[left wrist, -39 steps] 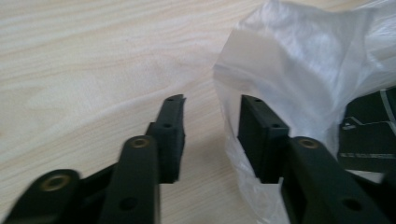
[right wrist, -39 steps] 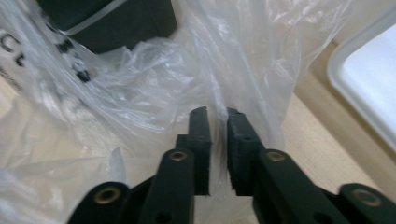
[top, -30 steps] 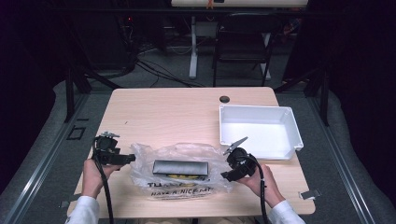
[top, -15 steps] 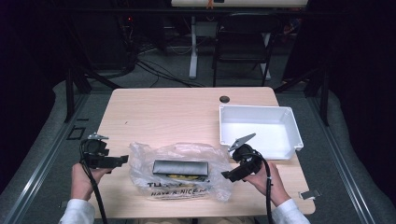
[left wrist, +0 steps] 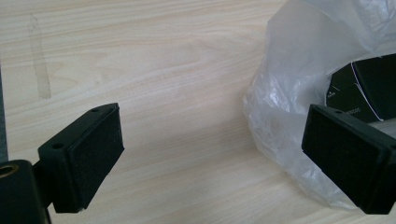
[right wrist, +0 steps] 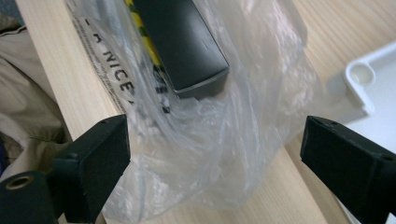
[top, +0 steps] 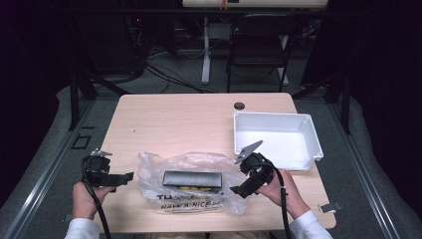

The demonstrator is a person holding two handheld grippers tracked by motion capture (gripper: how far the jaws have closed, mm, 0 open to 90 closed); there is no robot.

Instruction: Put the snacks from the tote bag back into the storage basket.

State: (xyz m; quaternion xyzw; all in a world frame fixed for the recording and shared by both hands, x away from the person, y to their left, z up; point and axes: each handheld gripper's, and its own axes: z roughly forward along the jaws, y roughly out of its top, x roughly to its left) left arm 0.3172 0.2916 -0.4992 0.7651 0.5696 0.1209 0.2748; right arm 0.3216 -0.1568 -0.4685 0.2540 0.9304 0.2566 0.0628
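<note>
Item: my right claw [top: 238, 189], released, jaws just opened wide, nothing between them, at the right end of the plastic bag [top: 191, 181].
Item: my left claw [top: 130, 176], likewise just opened, left of the bag.
Item: black box [top: 192, 179], inside the bag, which lies at the counter's [top: 174, 119] near edge.
Risk: a loose pinch on slick film may drag the bag off that edge, I judge.

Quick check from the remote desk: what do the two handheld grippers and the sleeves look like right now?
Both are black. The left gripper and right gripper have blocky jaws faced with dark textured pads, and each trails a black cable. The right carries a grey three-cornered plate. The sleeves are white.
</note>
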